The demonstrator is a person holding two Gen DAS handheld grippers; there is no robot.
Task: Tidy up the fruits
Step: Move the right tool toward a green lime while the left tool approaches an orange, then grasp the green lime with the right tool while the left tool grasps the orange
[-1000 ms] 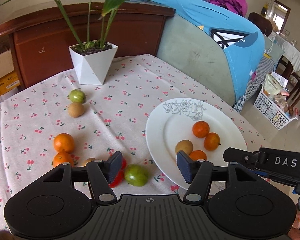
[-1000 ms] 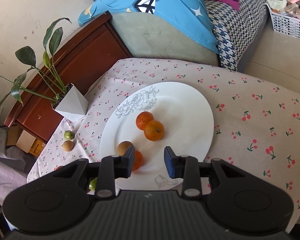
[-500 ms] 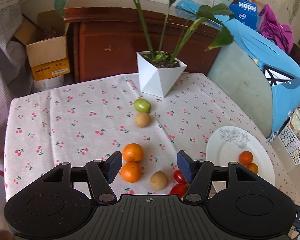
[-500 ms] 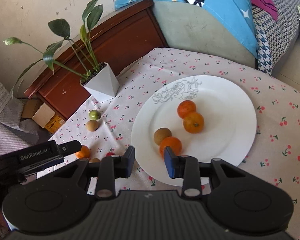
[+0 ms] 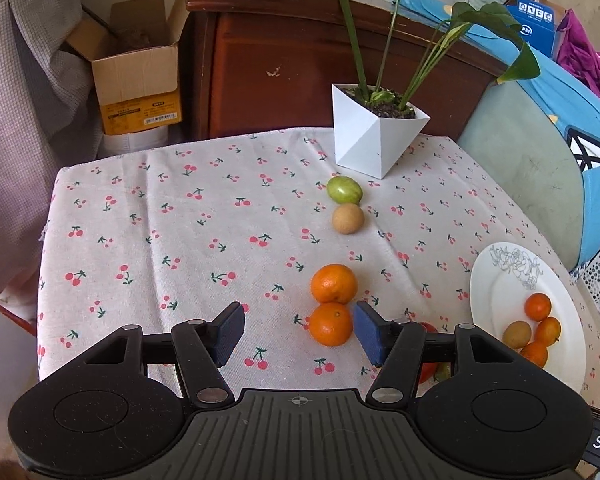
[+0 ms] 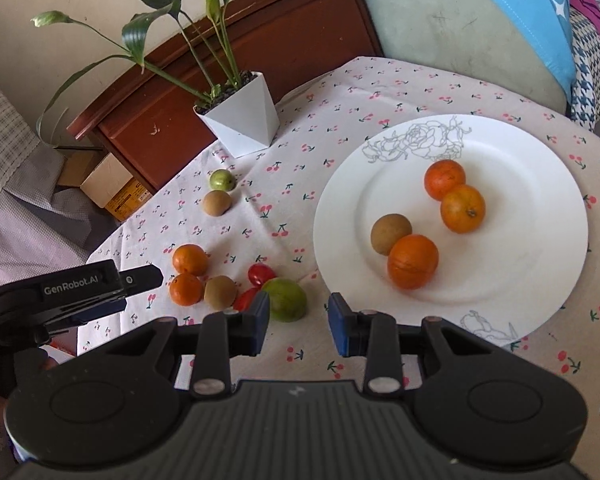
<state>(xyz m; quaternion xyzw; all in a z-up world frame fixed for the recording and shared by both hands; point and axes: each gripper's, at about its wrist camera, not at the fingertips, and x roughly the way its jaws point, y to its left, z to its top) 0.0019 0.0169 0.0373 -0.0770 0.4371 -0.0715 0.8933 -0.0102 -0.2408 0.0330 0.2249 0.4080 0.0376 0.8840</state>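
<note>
Left hand-held gripper spread, empty, over the table's oranges; right hand-held gripper parted, empty, beside the plate

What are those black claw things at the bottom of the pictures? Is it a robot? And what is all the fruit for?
It's no robot. A person holds a two-finger grabber in each hand, and a small camera on each grabber looks out along its fingers. So one picture is from the left gripper and the other from the right gripper. In the right one you can also see the left grabber from the side.

Both look down at a table with a cherry-print cloth and a potted plant. A white plate holds three oranges and one brown fruit. On the cloth lie two oranges, two brown fruits, two green ones and some small red ones.

Neither grabber holds anything: both are open. The left one hovers by the two oranges, so it probably picks one up next for the plate.
</note>
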